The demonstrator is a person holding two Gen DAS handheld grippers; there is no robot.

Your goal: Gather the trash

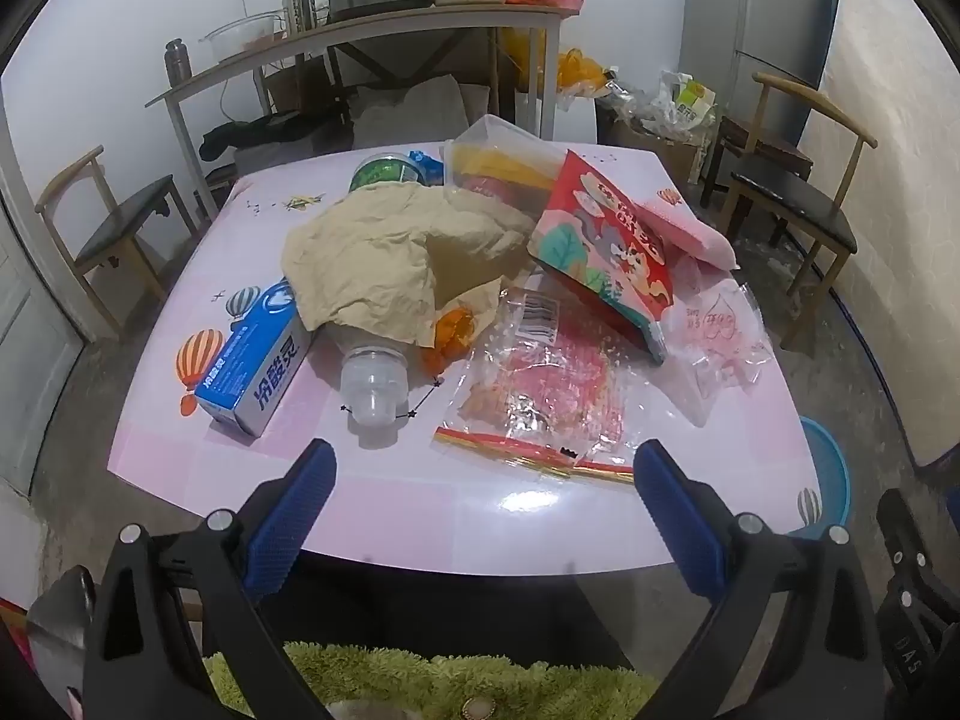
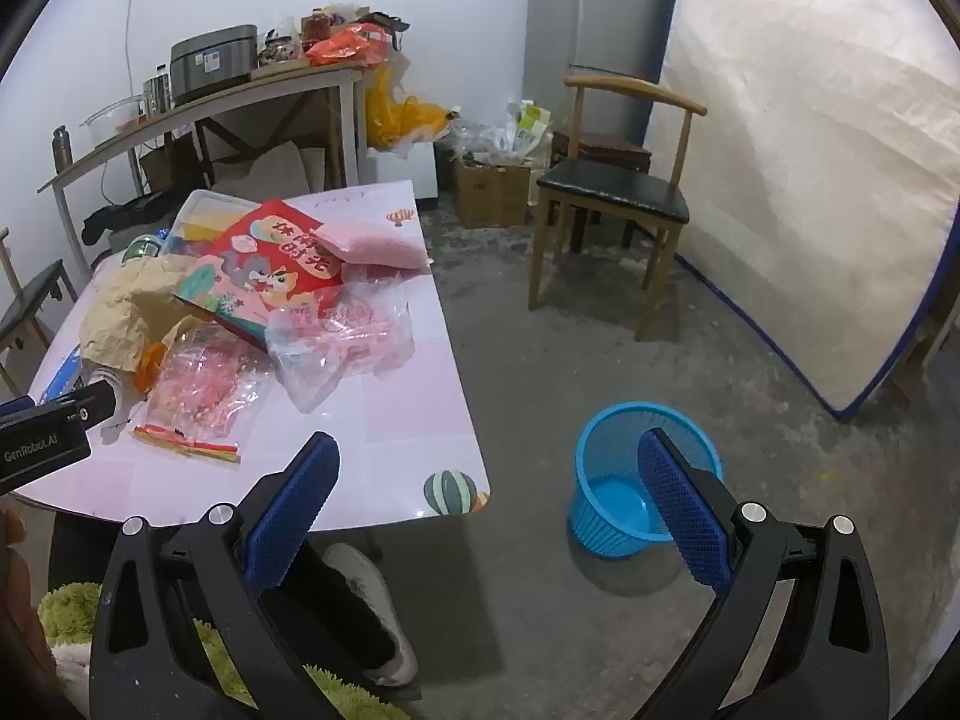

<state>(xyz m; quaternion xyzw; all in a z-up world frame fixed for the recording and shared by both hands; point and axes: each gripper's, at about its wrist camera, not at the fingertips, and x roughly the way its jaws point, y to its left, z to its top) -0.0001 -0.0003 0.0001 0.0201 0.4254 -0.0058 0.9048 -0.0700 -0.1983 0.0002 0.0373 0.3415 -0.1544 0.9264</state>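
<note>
Sitting untouched across the glossy pink table (image 1: 480,516) with hot-air-balloon prints: a whole heap of rubbish, filling the middle of the left wrist view. Lying there: a crumpled sheet of tan paper (image 1: 384,252), draped over a clear empty plastic bottle (image 1: 375,378) with its neck pointing toward the lower centre of the frame; just left of that, a blue and white cardboard box (image 1: 255,360); toward centre right, a red illustrated snack pouch (image 1: 606,246) leaning on a clear lidded plastic tub (image 1: 498,150); below it, a crinkled clear plastic bag with red print (image 1: 540,378); at far right, a wad of pale pink film (image 1: 714,330). Standing on the grey floor in the lower right of the right wrist view: a round blue plastic waste basket (image 2: 606,516), apparently holding nothing, well apart from the heap. Judging by that, barely beginning: nothing collected, everything left to move. Hovering at the near table edge, angled downward at the heap: the left gripper (image 1: 483,480), blue-padded jaws spread wide, pinching nothing, the clear bag just beyond. Hanging off the table's right corner, likewise tilted down: the right gripper (image 2: 489,468), jaws spread wide and empty, one pad over the table corner, the other over the basket.
</note>
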